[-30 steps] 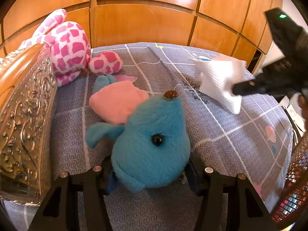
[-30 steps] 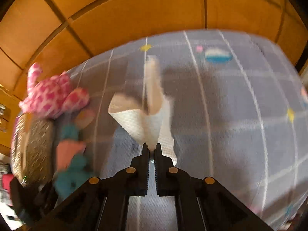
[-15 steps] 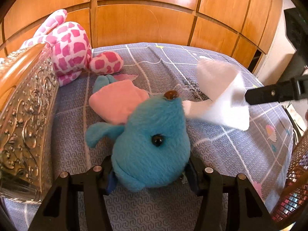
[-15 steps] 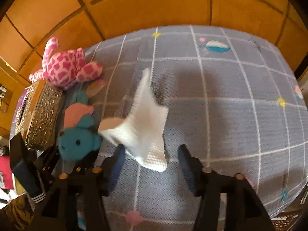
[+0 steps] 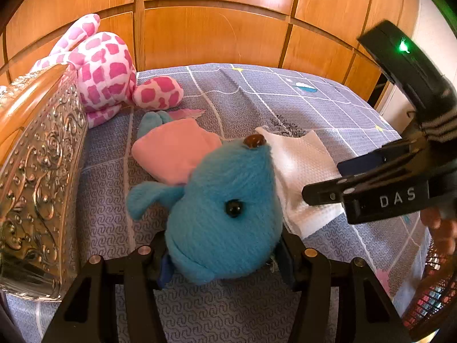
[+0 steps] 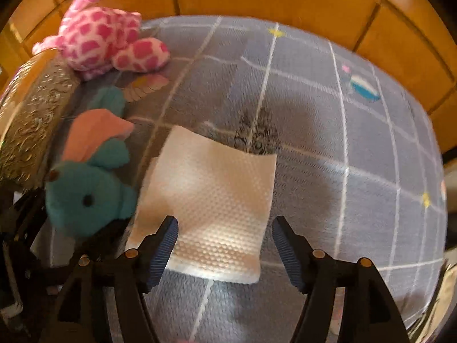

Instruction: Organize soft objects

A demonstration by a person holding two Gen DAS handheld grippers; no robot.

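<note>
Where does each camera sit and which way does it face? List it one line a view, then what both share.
Left wrist: rides the left claw, looking slantwise down the bed toward the wood panels; its fingers clamp the blue plush; the right claw and a hand show.
Right wrist: rides the right claw, looking steeply down at the white cloth lying flat between opening, untouching fingers.
Shared: blue plush, white cloth, pink spotted plush, embossed metal box, grey bedsheet.
</note>
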